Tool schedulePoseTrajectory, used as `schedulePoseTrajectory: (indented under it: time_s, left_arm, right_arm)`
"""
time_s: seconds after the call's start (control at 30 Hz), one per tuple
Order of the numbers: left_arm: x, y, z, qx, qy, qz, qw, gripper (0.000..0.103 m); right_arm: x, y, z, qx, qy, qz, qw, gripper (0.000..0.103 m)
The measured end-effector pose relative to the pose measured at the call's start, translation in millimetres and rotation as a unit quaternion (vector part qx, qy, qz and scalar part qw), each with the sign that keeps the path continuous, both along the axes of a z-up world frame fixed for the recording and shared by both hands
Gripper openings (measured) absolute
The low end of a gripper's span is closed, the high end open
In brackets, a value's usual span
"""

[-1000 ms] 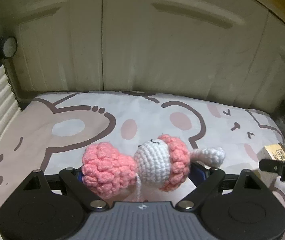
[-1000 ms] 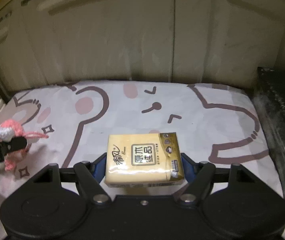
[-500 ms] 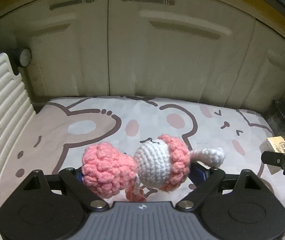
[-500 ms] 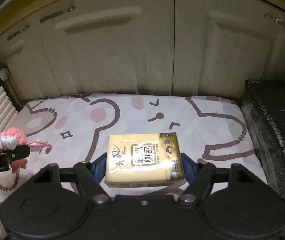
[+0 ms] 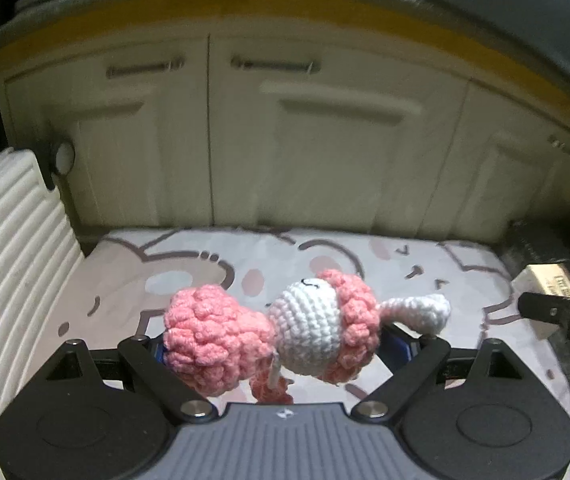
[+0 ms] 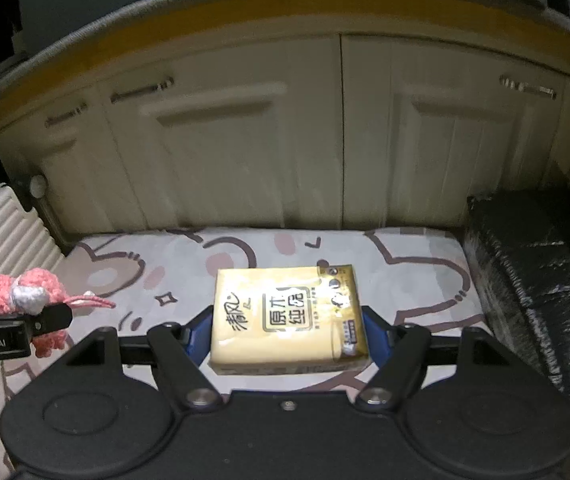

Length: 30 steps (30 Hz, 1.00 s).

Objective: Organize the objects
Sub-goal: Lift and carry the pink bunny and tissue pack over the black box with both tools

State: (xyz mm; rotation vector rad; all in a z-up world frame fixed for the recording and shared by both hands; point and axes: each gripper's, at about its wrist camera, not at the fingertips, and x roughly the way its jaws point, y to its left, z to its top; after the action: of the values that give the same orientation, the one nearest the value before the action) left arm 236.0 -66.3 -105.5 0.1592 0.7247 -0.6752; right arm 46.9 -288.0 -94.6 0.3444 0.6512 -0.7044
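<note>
Two tongs: both in use, each clamped on one thing, both held clear above the mat.
Left tongs (image 5: 285,344): closed on a crochet doll (image 5: 269,332), blue pads pressing its pink body on one side and pink hood on the other.
Crochet doll: lying sideways between the fingers, white face up, white ear sticking out past the right finger, pink legs dangling below.
Right tongs (image 6: 287,332): gripping a tissue pack (image 6: 289,316) by its two short sides, at a middling width.
Tissue pack: yellow wrapper, printed face up, flat and level between the blue pads.
Cross view: tip of right tongs with the pack's end visible at the right edge of the left camera; left tongs with the doll at the left edge of the right camera.
Mat (image 6: 189,264): pale cloth with brown cartoon outlines and pink blotches, spread below both loads.
Left of mat: white ribbed panel (image 5: 9,264), standing along the edge.
Right of mat: black shiny bundle (image 6: 533,276), touching the mat's border.
Far side: cream cabinet doors (image 6: 245,152) with bar handles, yellow-edged bench (image 6: 189,20) on top.
</note>
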Motion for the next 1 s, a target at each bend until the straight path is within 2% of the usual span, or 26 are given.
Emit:
schedulePoseTrajectory:
  time_s: [0.4,0.57,0.83,1.0]
  left_arm:
    - [-44,29,53,-0.027,-0.023,-0.008,0.9993,0.092]
    - [-58,49,65,-0.036,-0.011,-0.007,0.9993,0.092]
    - [-78,69,67,-0.040,0.025,-0.016,0.9988,0.092]
    - [-94,69,64,-0.030,0.042,-0.041,0.9978,0.092]
  right_arm:
    - [-28,45,52,-0.015,-0.022,0.002,1.000,0.075]
    - [-44,62,66,-0.013,-0.026,0.000,1.000,0.075]
    - [-67,89,72,0.000,-0.007,0.003,1.000,0.075]
    - [-77,105,61,0.029,0.020,0.019,0.999,0.075]
